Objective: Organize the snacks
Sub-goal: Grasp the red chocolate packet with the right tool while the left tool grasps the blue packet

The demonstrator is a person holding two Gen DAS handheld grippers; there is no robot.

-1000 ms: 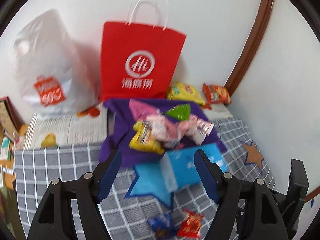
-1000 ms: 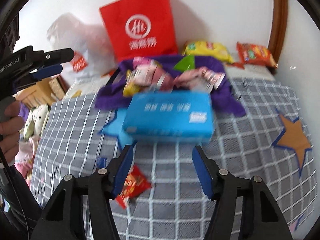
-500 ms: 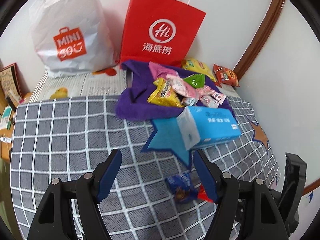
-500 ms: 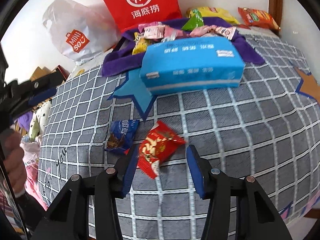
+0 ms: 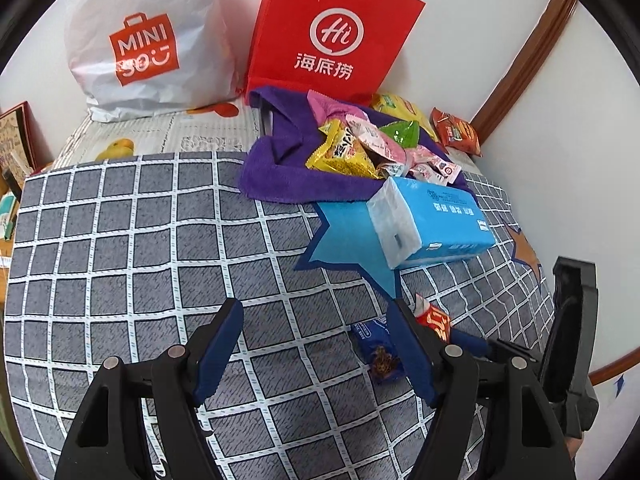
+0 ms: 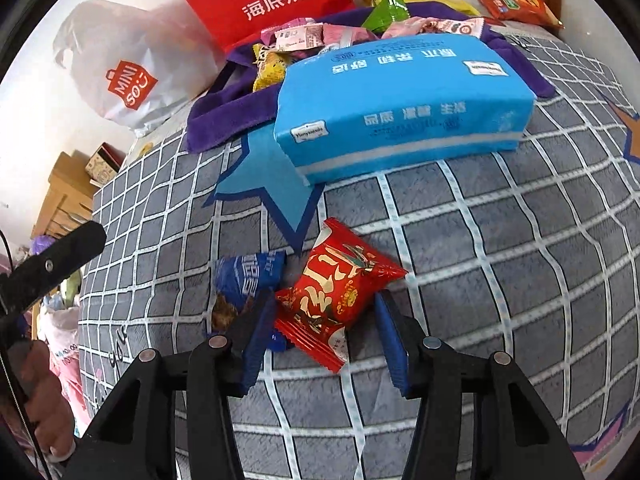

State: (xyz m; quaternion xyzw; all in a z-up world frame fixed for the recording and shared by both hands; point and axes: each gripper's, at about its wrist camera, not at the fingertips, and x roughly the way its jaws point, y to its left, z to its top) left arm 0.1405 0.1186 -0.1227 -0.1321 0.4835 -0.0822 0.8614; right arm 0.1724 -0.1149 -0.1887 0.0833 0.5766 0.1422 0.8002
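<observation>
A red snack packet (image 6: 336, 292) lies on the grey checked bedspread (image 6: 500, 280), with a blue snack packet (image 6: 248, 276) just left of it. My right gripper (image 6: 323, 298) points down over the red packet, which lies between its fingers. The jaws are opening slightly and the right pad stands a little off the wrapper. My left gripper (image 5: 314, 312) hovers open over bare bedspread with nothing between its fingers. Its right finger partly hides the blue packet (image 5: 374, 338) and the red packet (image 5: 434, 318). A pile of snacks sits on a purple cloth (image 5: 280, 176).
A blue tissue pack (image 6: 400, 104) lies just beyond the two packets. Against the wall stand a red paper bag (image 5: 332, 36) and a white plastic bag (image 5: 144, 40). Yellow (image 5: 396, 106) and orange (image 5: 456, 132) chip bags lie in the corner. A hand (image 6: 44, 400) shows at left.
Both grippers have sunk toward the bedspread. The right one came down over the red packet, which now lies between its fingers, and its jaws are narrower than a second ago.
</observation>
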